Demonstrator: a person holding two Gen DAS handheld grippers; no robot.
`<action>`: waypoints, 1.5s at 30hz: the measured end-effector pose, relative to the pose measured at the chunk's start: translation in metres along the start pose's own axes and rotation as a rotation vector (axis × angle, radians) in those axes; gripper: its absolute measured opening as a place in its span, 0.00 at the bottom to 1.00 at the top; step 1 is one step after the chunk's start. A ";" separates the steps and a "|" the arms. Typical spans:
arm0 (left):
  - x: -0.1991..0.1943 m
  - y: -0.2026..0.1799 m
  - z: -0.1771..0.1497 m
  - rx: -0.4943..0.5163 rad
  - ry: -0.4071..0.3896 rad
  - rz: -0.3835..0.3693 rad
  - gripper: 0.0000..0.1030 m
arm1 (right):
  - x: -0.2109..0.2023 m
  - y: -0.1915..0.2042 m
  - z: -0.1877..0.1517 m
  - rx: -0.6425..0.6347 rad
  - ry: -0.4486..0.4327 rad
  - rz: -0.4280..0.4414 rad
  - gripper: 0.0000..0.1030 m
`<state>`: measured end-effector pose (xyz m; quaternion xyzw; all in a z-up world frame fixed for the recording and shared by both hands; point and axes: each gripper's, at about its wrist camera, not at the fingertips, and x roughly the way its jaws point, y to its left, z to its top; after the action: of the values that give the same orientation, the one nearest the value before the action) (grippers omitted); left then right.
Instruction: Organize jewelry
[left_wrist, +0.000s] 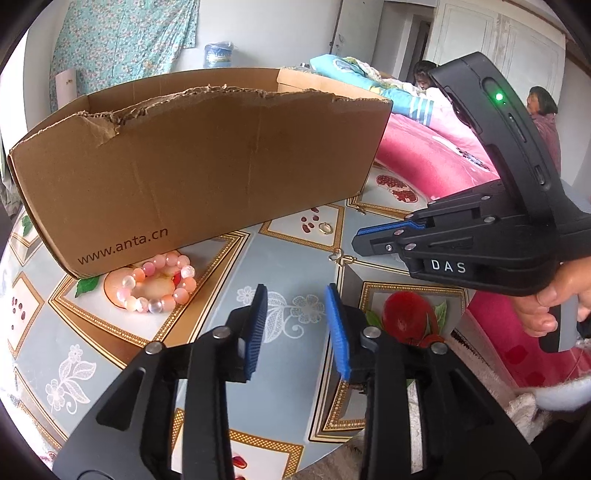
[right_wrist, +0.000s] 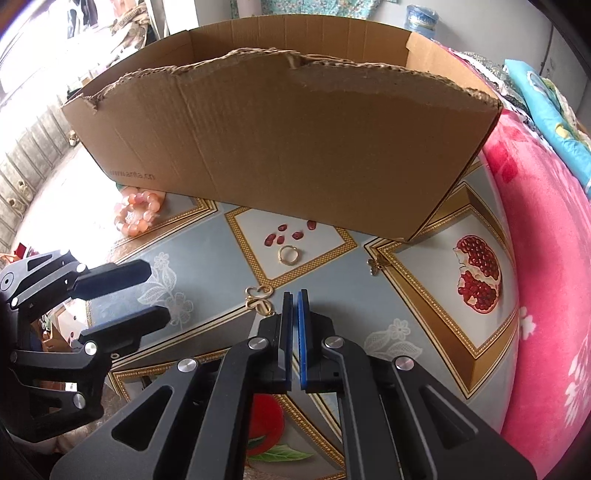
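The left gripper (left_wrist: 297, 295) hovered with fingers spread apart, holding nothing; the bead bracelet (left_wrist: 157, 282) lay ahead to its left, touching the cardboard box (left_wrist: 199, 162). The right gripper (right_wrist: 294, 306) had its fingers pressed together with nothing visible between them, just beside a gold clasp (right_wrist: 259, 297). Four pieces lay on the tablecloth (right_wrist: 207, 258): one bracelet, one clasp, one gold ring (right_wrist: 288, 254) and one small charm (right_wrist: 376, 264). The box's torn front wall bounded the far side; a pink blanket (right_wrist: 546, 258) bordered the right.
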<state>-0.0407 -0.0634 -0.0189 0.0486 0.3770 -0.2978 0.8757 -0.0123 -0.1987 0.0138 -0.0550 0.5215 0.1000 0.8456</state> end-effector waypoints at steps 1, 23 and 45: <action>0.001 -0.001 0.000 0.007 0.000 0.008 0.41 | 0.002 0.007 -0.001 -0.006 0.001 0.010 0.03; -0.001 0.001 -0.012 0.022 0.022 0.051 0.69 | -0.002 0.008 0.003 -0.145 -0.006 0.125 0.27; 0.002 -0.001 -0.012 0.025 0.010 0.032 0.69 | 0.015 0.020 0.013 -0.222 0.027 0.182 0.15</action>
<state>-0.0479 -0.0617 -0.0288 0.0667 0.3767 -0.2882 0.8778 0.0012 -0.1753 0.0061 -0.1020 0.5215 0.2328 0.8145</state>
